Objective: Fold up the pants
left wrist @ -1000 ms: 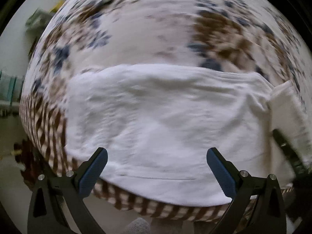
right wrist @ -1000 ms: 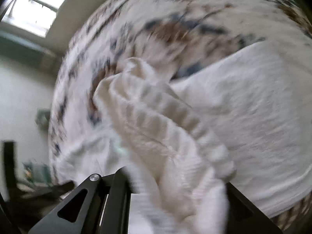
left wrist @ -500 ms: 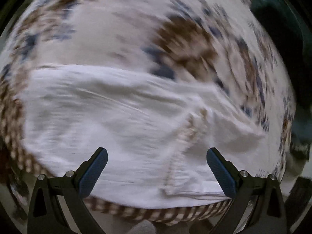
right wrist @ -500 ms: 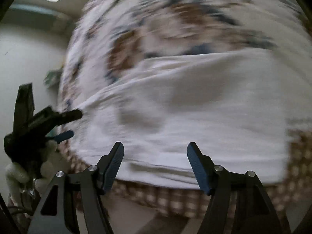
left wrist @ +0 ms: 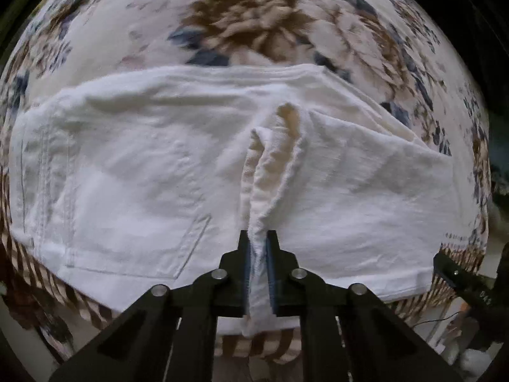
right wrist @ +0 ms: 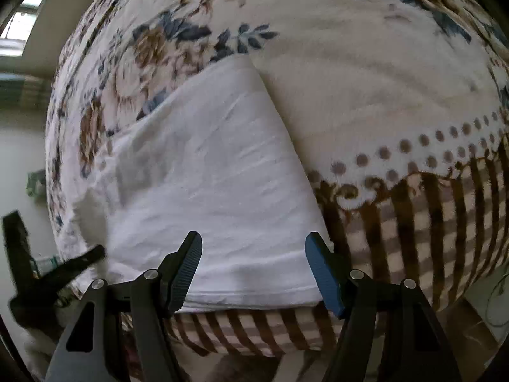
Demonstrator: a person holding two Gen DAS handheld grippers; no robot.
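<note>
1. Left claw (left wrist: pixel 258 254) has just snapped closed, pinching a raised ridge of the white cotton pants (left wrist: pixel 143 172).
2. Right claw (right wrist: pixel 253 273) spread apart, holding nothing, above pants' near edge.
3. Pants lie folded on floral blanket (right wrist: pixel 366 73) on bed.

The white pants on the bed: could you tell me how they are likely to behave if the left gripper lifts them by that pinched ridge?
Probably floppy: the pants bunch into a soft ridge where the left gripper has just closed on them. They would likely drape and sag, perhaps undoing the fold. The seamed, woven-looking cloth seems unlikely to slip from the pads.
</note>
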